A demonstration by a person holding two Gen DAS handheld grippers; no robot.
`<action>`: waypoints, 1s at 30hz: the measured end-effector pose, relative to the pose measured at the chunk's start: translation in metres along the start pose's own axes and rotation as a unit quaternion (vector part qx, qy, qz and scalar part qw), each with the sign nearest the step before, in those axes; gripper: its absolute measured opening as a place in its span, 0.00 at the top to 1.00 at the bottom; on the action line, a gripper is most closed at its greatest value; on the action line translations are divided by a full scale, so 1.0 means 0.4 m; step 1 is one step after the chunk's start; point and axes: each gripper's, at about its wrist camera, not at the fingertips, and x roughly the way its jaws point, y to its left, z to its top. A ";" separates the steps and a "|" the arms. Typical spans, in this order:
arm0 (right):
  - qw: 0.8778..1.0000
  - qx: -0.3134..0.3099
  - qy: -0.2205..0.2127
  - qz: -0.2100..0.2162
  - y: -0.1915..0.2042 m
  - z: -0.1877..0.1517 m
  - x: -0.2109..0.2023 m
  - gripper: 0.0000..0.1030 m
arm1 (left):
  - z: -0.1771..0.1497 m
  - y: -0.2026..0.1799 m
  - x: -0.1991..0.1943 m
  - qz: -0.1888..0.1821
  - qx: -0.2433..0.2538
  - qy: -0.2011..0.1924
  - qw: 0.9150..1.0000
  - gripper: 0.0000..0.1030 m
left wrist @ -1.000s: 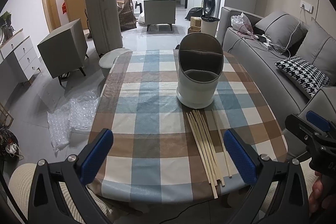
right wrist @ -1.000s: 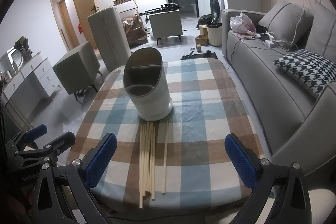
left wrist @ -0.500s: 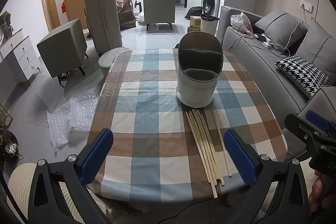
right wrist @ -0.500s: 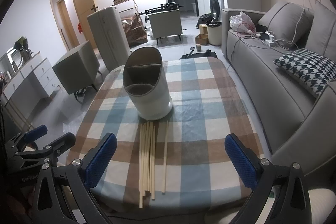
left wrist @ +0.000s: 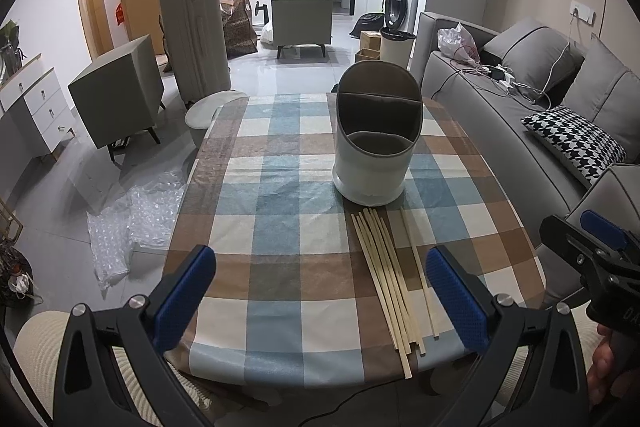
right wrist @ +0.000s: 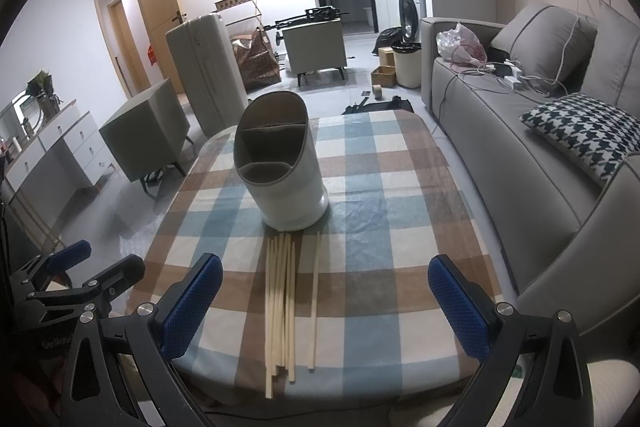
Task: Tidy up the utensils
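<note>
The left tool (left wrist: 318, 293) is spread wide and holds nothing, hovering over the near edge of the tabletop (left wrist: 280, 155). The right tool (right wrist: 324, 301) is just as wide and just as empty, hanging over the same near edge. The chopsticks (right wrist: 284, 303) lie flat on the checked cloth in a loose bundle, with one stick (right wrist: 315, 297) a little apart on the sofa side. Their far tips sit just in front of the utensil holder (right wrist: 286, 179), and their near ends reach the cloth's front edge.

The likely trouble is in the pickup. The sticks are thin, lie flat and are packed side by side, so a closing tool could pinch only some and scatter the rest, or slide over them and catch the cloth. Because the near ends lie right at the edge, a nudge toward the person could send sticks off the tabletop to the floor. The holder stands free, so pushing a tilted bundle against its rim could tip or shove it. None of the sticks is in the holder yet.

The left view shows the right tool (left wrist: 588, 247) off to the side with part of a hand (left wrist: 604, 371) on it, and bubble wrap (left wrist: 132, 223) on the floor. The right view shows the left tool (right wrist: 68, 279) at its lower left, and gives a plainer look into the holder's divided compartments, which appear empty.
</note>
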 end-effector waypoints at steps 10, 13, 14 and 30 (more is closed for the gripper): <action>1.000 -0.004 0.007 0.002 0.000 0.020 0.032 0.06 | 0.026 0.019 0.054 -0.006 -0.026 0.022 0.999 0.01; 1.000 -0.012 0.024 0.013 -0.005 0.046 0.083 0.12 | 0.039 0.039 0.100 -0.002 -0.040 0.045 0.998 0.01; 0.999 -0.015 0.029 0.009 -0.005 0.048 0.101 0.13 | 0.041 0.046 0.117 -0.002 -0.046 0.053 0.998 0.01; 0.975 -0.068 0.213 0.017 0.026 0.016 0.552 0.62 | 0.058 0.150 0.243 -0.036 -0.128 0.148 0.980 0.01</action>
